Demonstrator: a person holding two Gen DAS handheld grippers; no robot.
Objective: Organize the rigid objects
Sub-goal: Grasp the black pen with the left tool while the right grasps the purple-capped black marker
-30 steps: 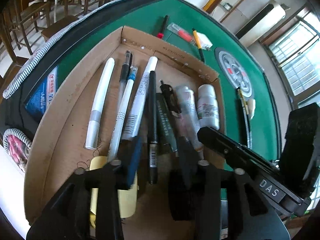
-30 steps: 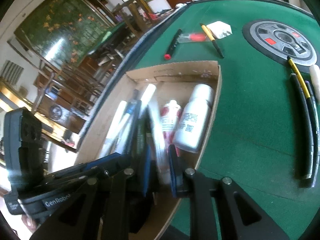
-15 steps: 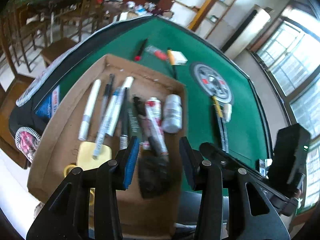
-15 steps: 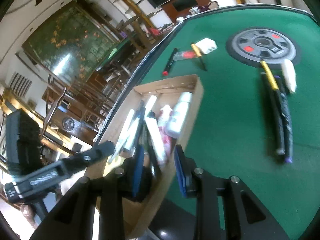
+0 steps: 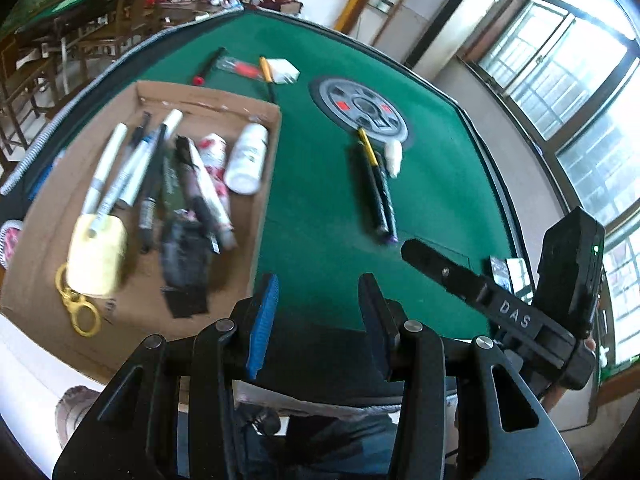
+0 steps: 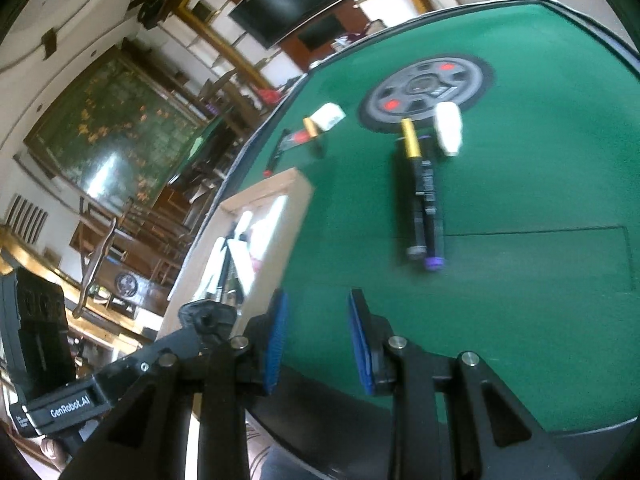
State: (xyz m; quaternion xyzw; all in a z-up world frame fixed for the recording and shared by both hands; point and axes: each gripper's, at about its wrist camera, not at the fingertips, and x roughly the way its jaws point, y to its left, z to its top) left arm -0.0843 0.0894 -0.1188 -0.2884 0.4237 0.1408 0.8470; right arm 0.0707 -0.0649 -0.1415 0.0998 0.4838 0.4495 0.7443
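Both tools are apart and empty: the left tool (image 5: 316, 316) and right tool (image 6: 316, 340) hover over bare table (image 5: 440, 184). The loose pens (image 6: 424, 208) lie mid-frame, right of the cardboard tray (image 5: 264, 208). Lying side by side, they could roll or get pinched together.

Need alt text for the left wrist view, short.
The left tool hangs open and empty over the green table. At left a cardboard tray holds pens and bottles; black pens lie loose ahead.
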